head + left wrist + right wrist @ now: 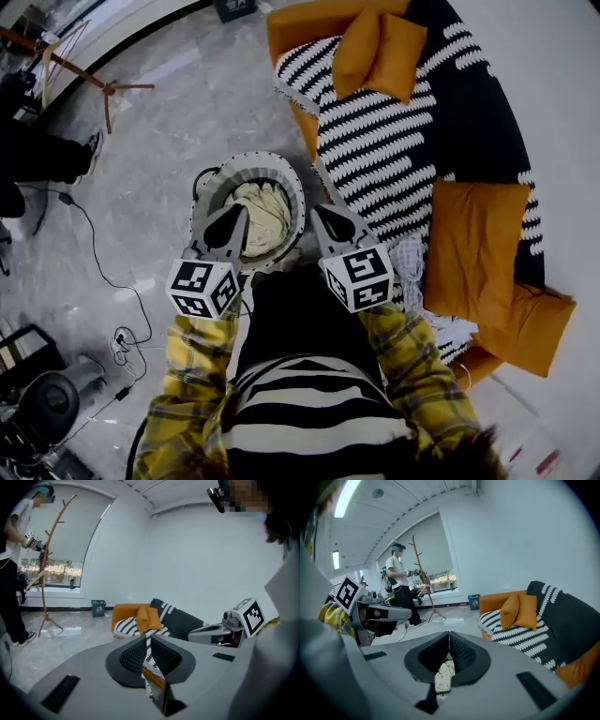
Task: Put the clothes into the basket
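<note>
left claw: clenched, pads meeting at the tips, nothing between them (147,641). In the head view we see it (234,220) hanging over the basket's near-left rim.
right claw: clenched too, pads pressed together, empty (449,639). In the head view it (323,220) sits at the basket's right edge, between basket and sofa.
claws, relative: side by side and apart. Each shows in the other's gripper view.
basket: grey, round, with a dotted rim (251,159). It stands on the floor (187,103) just beside the sofa's front edge.
cream clothes: bundled inside the basket (265,208). We also glimpse them through the gap under the right claw's pads (443,677).
pale checked cloth: lies on the sofa's front edge (409,262), near the right claw, outside the basket.
sofa: orange (300,23), covered by a black-and-white striped throw (384,141). Orange cushions sit at the far end (380,52) and the near end (473,239).
sleeves: we wear yellow plaid (192,361).
cables: trail across the floor left of the basket (94,253).
coat stand: wooden, far left (84,70), well apart from the basket.
second person: stands by the coat stand (398,583).
</note>
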{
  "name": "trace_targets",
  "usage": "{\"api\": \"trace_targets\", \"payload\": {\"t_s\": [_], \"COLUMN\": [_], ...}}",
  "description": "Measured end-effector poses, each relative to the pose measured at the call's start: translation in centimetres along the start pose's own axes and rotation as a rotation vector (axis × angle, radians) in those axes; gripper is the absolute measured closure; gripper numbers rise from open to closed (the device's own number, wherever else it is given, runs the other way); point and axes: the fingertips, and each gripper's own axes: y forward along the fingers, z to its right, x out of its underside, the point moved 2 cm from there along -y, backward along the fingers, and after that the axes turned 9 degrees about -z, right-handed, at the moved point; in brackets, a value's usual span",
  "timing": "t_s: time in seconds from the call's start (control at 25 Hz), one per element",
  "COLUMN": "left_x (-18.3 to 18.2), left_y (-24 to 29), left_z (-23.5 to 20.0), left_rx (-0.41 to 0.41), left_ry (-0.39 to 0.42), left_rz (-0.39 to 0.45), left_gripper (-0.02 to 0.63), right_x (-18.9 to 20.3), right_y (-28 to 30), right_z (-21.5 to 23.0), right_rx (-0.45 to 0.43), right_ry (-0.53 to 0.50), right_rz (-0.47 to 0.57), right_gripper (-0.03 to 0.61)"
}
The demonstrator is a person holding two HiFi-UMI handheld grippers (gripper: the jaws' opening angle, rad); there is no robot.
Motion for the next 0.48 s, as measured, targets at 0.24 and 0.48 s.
{"api": "trace_targets", "payload": {"t_s": [0.24,0.48], "left_x": [-1.5,-1.5], "left_y": [3.6,6.9], "left_z": [7.5,15.6], "left_rx": [0.189,0.356], "left_ry": [0.147,0.281], "left_rz": [-0.051,-0.119], "left_gripper": [0.574,0.574], "right_x": [2.7,7.0], "right_y": [-6.0,-12.8], "right_z": [4.3,8.6], "right_rx": [0.158,0.325], "right_ry": [0.158,0.33], "right_rz": [0.064,0.126], "right_gripper": [0.551,0.551]}}
